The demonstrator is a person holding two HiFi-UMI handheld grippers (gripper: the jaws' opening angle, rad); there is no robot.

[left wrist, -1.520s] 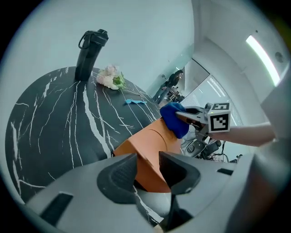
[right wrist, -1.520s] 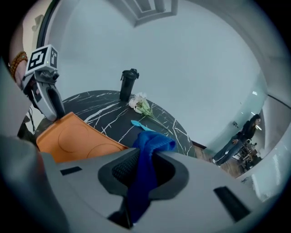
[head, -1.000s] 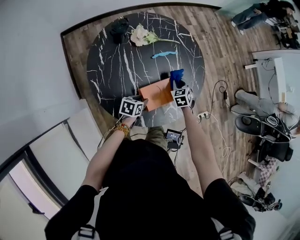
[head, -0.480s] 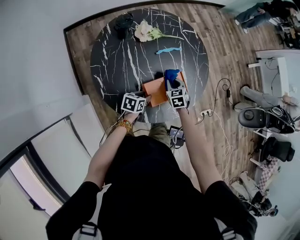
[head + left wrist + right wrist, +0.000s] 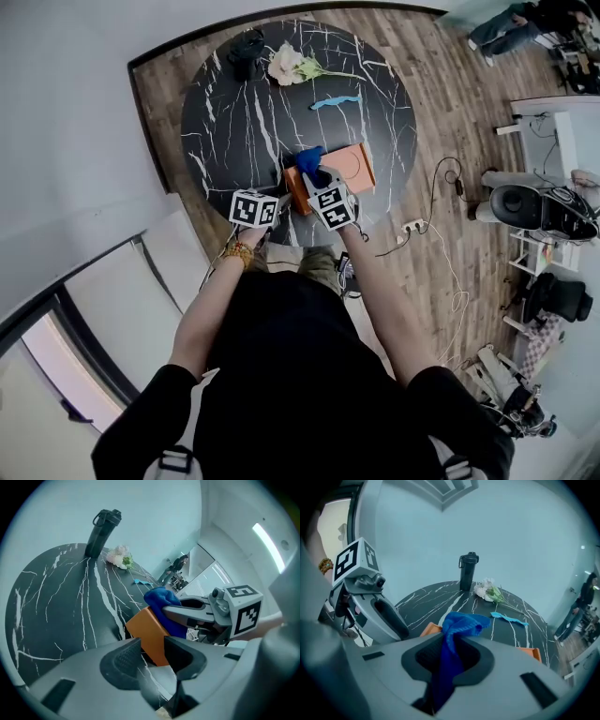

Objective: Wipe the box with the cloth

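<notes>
An orange box (image 5: 345, 167) lies near the front edge of the round black marble table (image 5: 234, 122). My left gripper (image 5: 284, 194) is shut on the box's left near corner, and the orange corner (image 5: 146, 629) sits between its pads (image 5: 123, 656). My right gripper (image 5: 313, 178) is shut on a blue cloth (image 5: 307, 159), which rests on the left end of the box top. In the right gripper view the cloth (image 5: 459, 624) bunches out from between the jaws, with orange box edge (image 5: 430, 629) showing beyond it.
At the table's far side stand a black bottle (image 5: 246, 52) and a pale flower (image 5: 291, 64), with a light blue strip (image 5: 336, 99) nearer the middle. Office chairs (image 5: 525, 211) and cables lie on the wooden floor to the right.
My right gripper has slid the blue cloth leftward across the box top, from its right end to its left end. The left gripper has kept its hold on the box.
</notes>
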